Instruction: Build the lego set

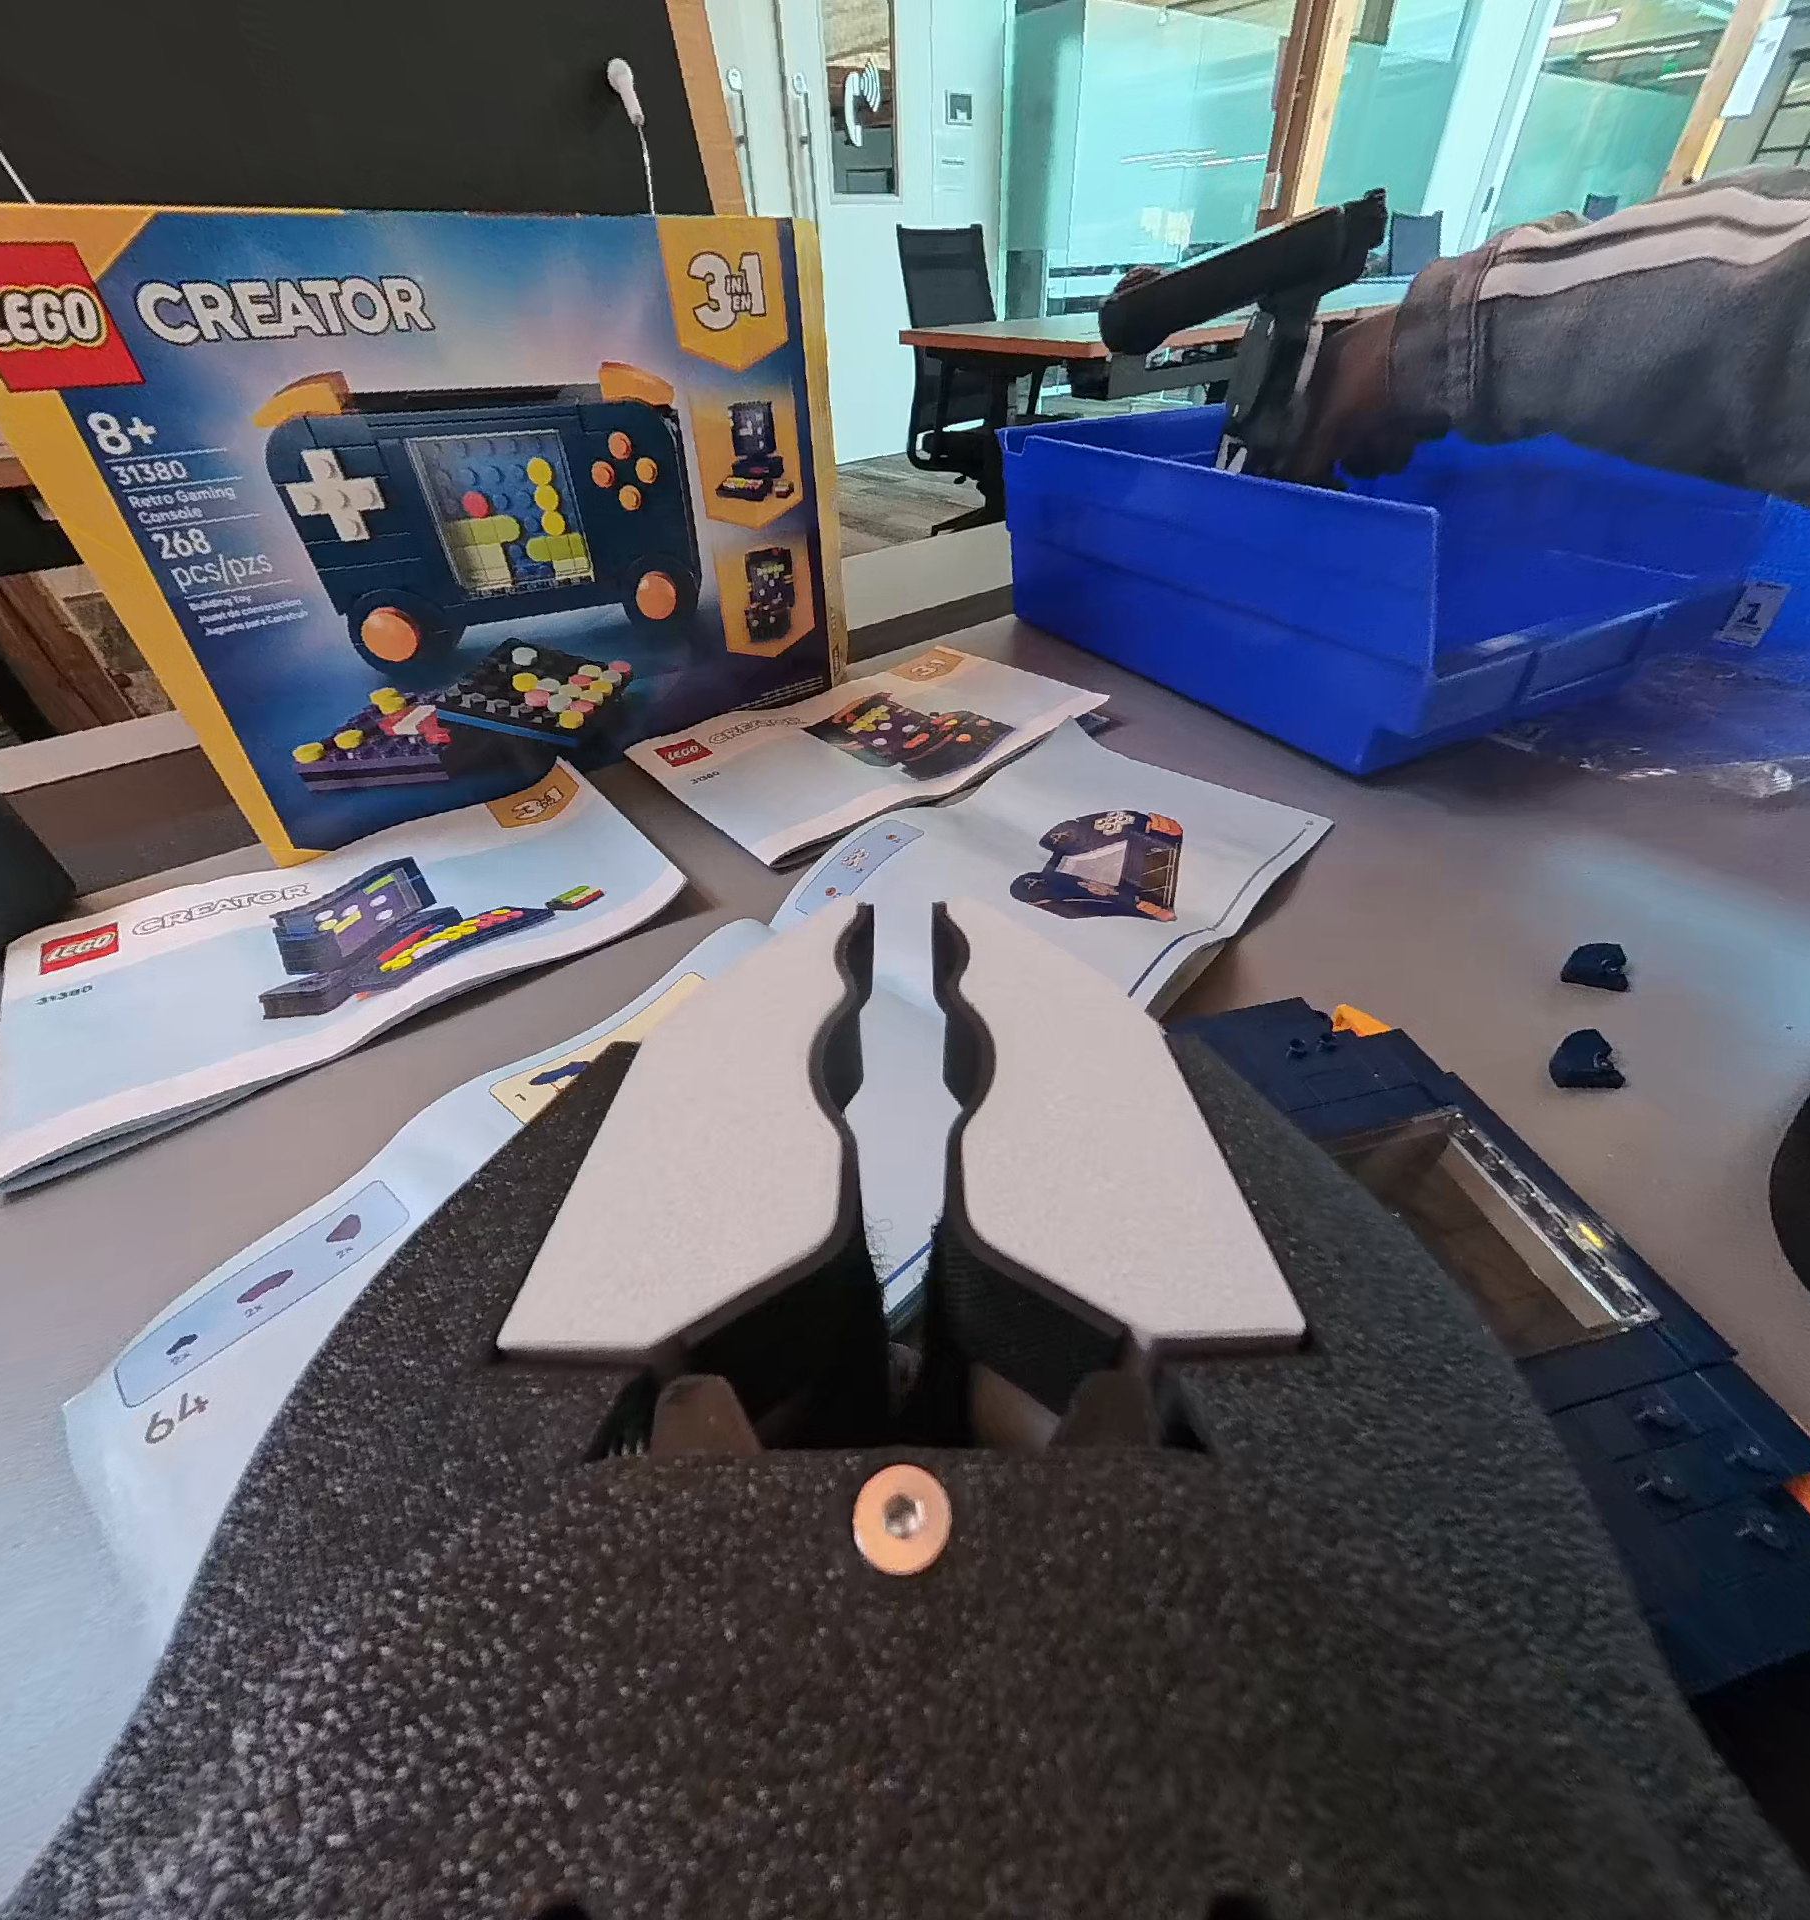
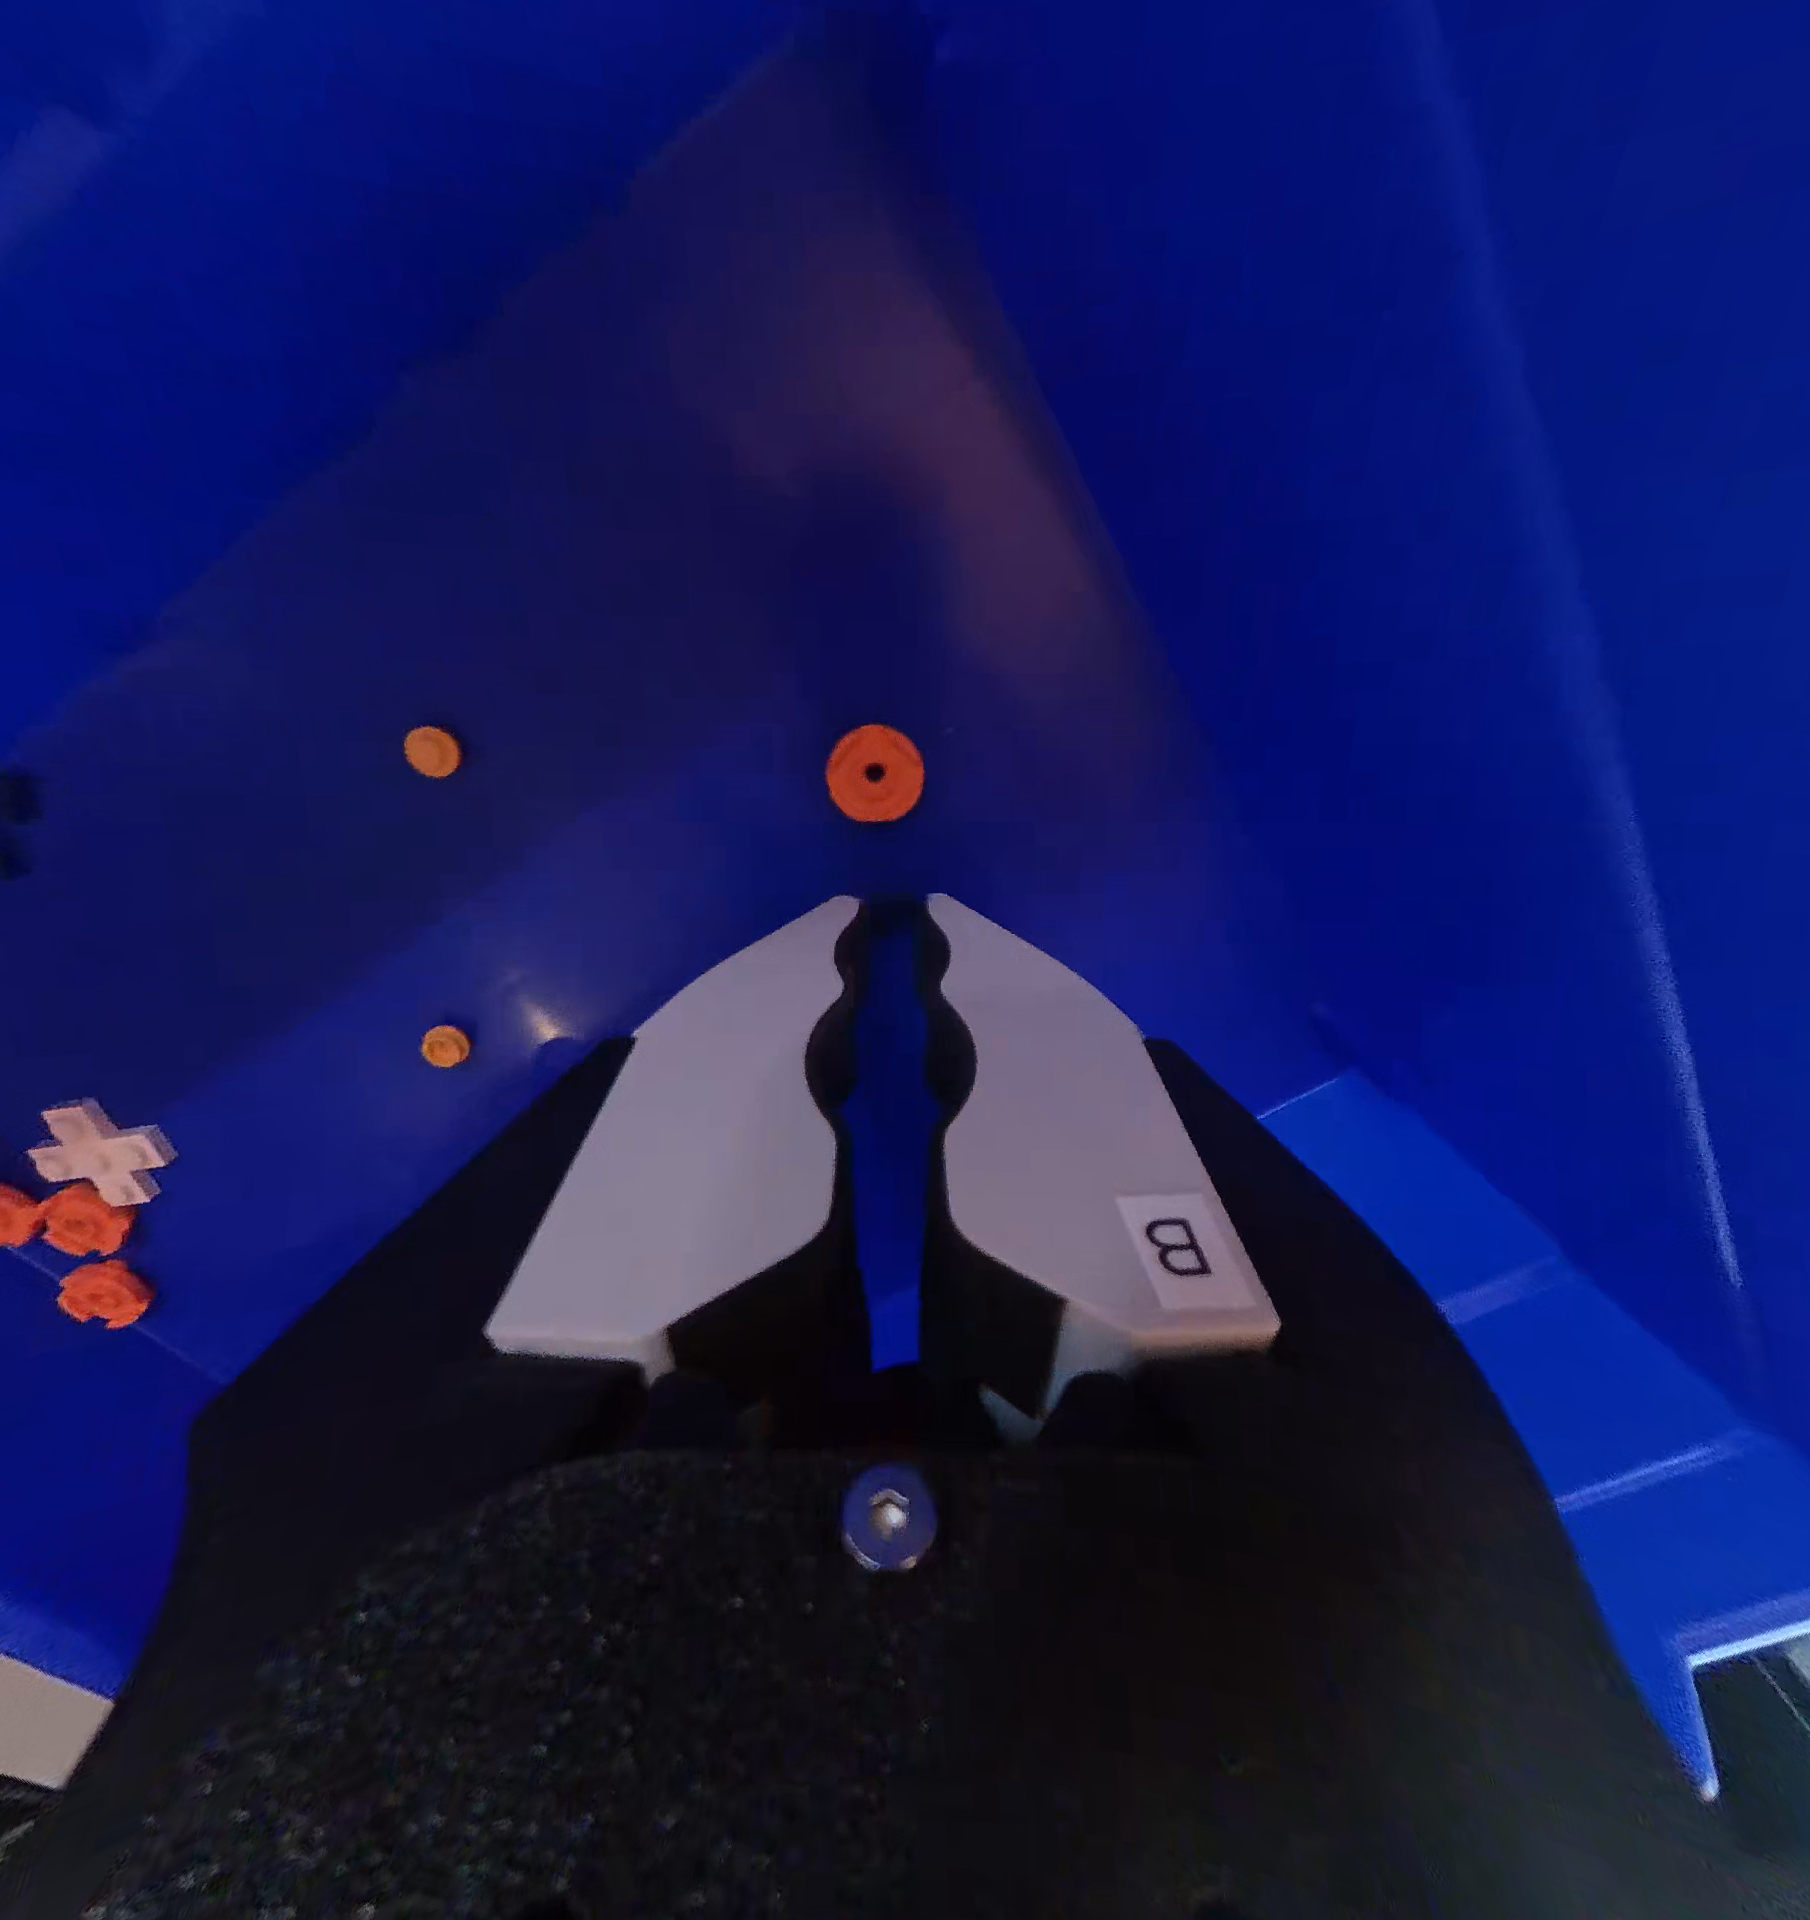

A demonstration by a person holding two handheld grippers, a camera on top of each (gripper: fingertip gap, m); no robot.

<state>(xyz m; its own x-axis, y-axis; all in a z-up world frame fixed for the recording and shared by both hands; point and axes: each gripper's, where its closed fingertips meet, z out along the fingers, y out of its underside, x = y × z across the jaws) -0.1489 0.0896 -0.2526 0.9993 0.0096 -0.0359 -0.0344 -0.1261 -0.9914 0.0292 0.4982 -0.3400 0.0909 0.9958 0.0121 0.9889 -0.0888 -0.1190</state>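
Left to right across the worktop [image 1: 1452, 914]: set box [image 1: 392, 499] stands upright at the back, picture facing out for reference. Booklets [image 1: 288, 987] fanned in front; one open under the left claw [image 1: 901, 914], which hovers empty, fingers a narrow slit apart, probably idling near the page. Dark-blue console build [image 1: 1483, 1226] lies just right of it, within reach. Two small dark pieces [image 1: 1592, 1013] sit apart, likely staged. Far right, blue bin [image 1: 1296, 592] keeps loose parts together. Right claw [image 2: 893, 904] is down inside, slightly parted, gripping nothing, aimed at an orange round piece [image 2: 875, 774] just ahead. White cross piece [image 2: 101, 1151] lies well left.
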